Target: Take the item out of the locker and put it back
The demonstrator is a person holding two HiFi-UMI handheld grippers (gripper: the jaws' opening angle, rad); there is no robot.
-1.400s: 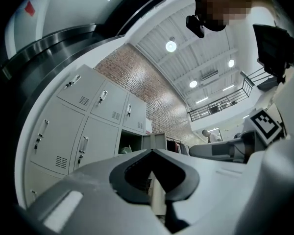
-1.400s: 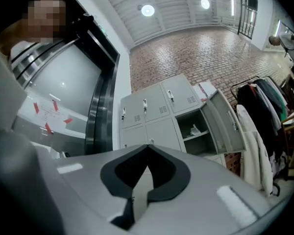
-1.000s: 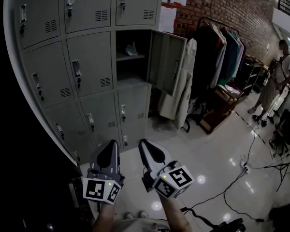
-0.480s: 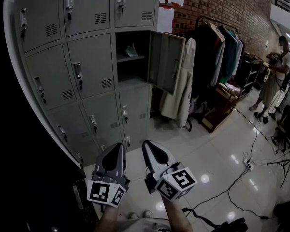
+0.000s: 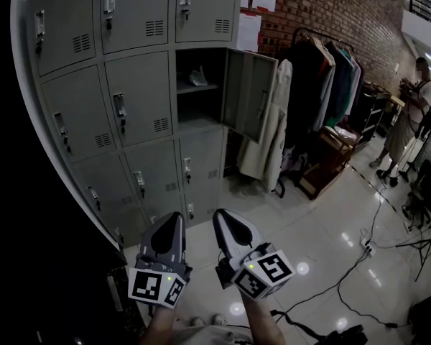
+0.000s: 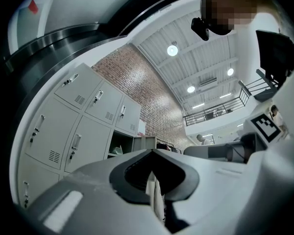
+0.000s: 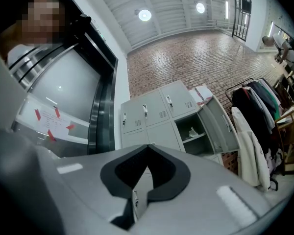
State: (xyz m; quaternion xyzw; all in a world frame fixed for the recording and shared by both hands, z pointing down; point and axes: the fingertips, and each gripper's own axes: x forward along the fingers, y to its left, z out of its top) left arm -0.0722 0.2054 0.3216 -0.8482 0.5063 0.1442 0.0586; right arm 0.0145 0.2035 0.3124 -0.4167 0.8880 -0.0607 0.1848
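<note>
A grey bank of lockers (image 5: 122, 99) fills the left of the head view. One locker (image 5: 198, 99) stands with its door (image 5: 248, 93) swung out to the right. A small pale item (image 5: 197, 76) lies on its upper shelf, also seen as the item (image 7: 193, 131) in the right gripper view and the item (image 6: 116, 151) in the left gripper view. My left gripper (image 5: 174, 220) and right gripper (image 5: 220, 215) are held low, well short of the locker, both shut and empty, tips pointing toward it.
A rack of hanging clothes (image 5: 323, 77) stands right of the open door, with a white coat (image 5: 267, 139) beside it. A person (image 5: 409, 121) stands at the far right. Cables (image 5: 359, 264) run across the glossy floor. A brick wall (image 5: 330, 13) is behind.
The view has shifted slightly, and both grippers sit a little lower and to the right in the head view. The jaws have stayed shut.
</note>
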